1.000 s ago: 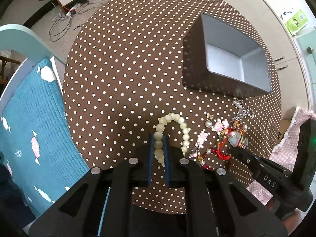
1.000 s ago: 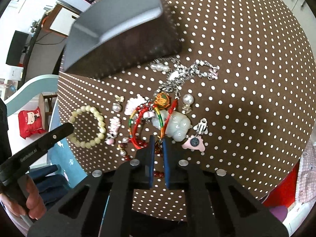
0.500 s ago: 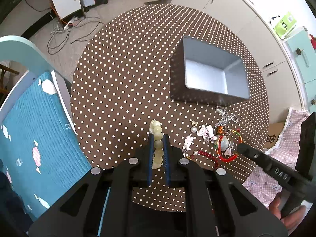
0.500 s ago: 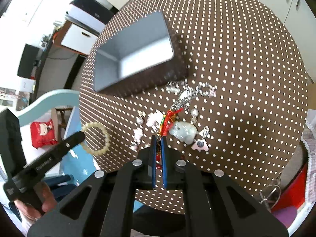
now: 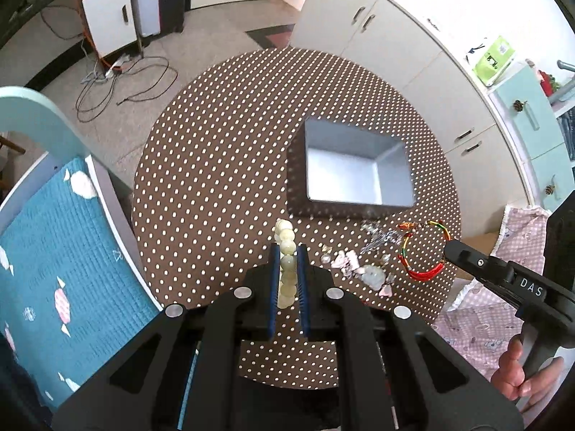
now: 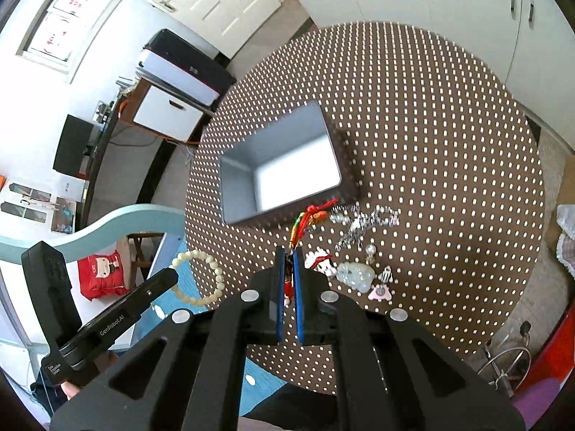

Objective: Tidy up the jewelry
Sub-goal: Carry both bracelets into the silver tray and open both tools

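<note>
Pale jade-coloured beads form one bracelet (image 5: pixel 285 258), clamped between the left gripper's (image 5: pixel 287 273) blue pads and lifted above the near side of the dotted table (image 5: pixel 215 165). It looks light but smooth, so a bite across one bead could slip; gripping over the cord seems safer. One red braided bracelet (image 6: pixel 303 224) hangs limp from the right gripper (image 6: pixel 288 269), likewise pinched shut. One grey box (image 5: pixel 354 168) waits empty, farther off. Roughly six or seven small charms (image 6: pixel 354 273) and one silver chain (image 6: pixel 363 221) lie loose nearby.
</note>
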`<state>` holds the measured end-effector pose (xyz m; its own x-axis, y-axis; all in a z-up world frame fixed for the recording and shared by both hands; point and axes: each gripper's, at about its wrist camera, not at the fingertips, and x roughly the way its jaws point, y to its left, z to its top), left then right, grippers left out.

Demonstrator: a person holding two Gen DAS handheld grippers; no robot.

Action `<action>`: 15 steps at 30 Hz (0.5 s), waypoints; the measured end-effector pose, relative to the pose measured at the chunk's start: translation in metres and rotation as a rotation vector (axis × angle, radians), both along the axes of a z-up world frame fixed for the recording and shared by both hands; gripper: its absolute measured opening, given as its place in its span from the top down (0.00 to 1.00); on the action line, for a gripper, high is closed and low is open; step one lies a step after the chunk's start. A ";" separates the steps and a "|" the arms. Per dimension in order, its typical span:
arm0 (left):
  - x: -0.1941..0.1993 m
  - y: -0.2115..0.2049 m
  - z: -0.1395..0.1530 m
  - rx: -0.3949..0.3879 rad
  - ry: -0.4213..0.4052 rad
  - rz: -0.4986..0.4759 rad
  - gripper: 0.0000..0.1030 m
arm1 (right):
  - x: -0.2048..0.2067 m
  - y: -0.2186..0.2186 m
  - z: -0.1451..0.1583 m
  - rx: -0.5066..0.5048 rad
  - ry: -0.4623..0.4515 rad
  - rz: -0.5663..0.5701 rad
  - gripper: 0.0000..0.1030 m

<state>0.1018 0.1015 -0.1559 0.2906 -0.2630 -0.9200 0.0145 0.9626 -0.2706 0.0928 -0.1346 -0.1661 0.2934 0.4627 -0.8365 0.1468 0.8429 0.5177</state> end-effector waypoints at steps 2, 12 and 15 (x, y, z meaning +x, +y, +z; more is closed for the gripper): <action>0.002 -0.003 0.004 -0.002 -0.009 -0.007 0.91 | 0.000 -0.002 0.009 0.000 -0.022 -0.005 0.96; 0.014 -0.029 0.039 0.005 -0.088 -0.058 0.91 | 0.013 -0.007 0.032 -0.010 -0.094 0.006 0.97; 0.023 -0.038 0.047 0.004 -0.107 -0.058 0.91 | 0.022 -0.009 0.031 -0.005 -0.105 0.021 0.96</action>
<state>0.1249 0.0634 -0.1090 0.3714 -0.2788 -0.8856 0.0988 0.9603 -0.2609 0.1149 -0.1440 -0.1355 0.3696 0.4652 -0.8043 0.0745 0.8480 0.5247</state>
